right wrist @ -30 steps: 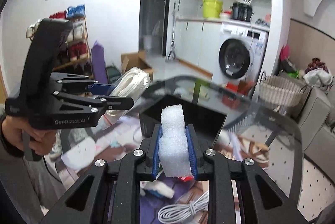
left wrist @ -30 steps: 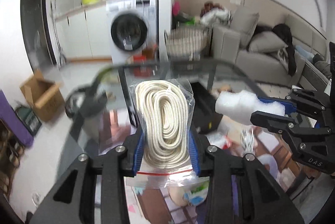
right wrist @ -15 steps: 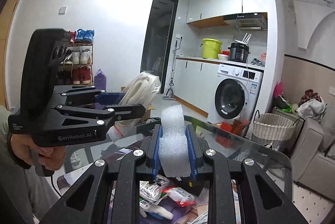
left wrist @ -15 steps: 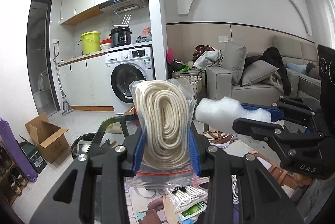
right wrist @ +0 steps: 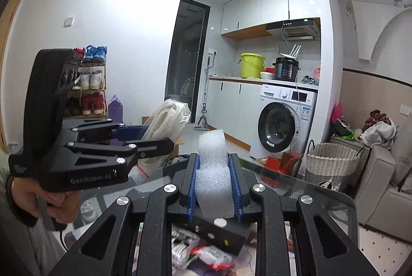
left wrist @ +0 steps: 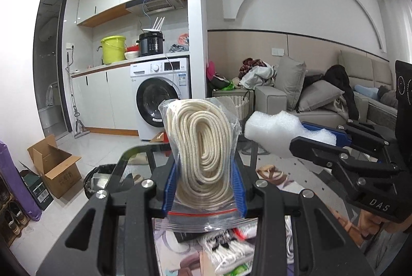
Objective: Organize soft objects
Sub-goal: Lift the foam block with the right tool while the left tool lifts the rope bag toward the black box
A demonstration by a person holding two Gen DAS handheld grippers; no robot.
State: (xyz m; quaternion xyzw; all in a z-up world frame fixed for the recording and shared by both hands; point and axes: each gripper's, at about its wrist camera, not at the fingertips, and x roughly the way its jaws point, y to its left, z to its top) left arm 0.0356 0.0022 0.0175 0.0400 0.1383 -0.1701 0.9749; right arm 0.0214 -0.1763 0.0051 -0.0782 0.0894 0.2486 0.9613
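Each camera sits just behind its own jaws and looks forward along them, close enough that the black fingers fill the lower frame. The left wrist view faces the washing machine (left wrist: 159, 106) and the sofa (left wrist: 322, 106), with the right gripper (left wrist: 316, 139) entering from its right edge. The right wrist view faces the same washing machine (right wrist: 280, 121), with the left gripper (right wrist: 144, 139) at its left. Both share the yellow bucket (left wrist: 113, 49) and the glass counter (right wrist: 309, 188) below.

One clear zip bag of coiled cream rope (left wrist: 203, 155), one white foam block (right wrist: 213, 173), two black handheld grippers, one white washing machine (left wrist: 161, 98), one lime-green plastic bucket (left wrist: 113, 49), one woven basket (right wrist: 332, 162), one open cardboard box (left wrist: 54, 167).
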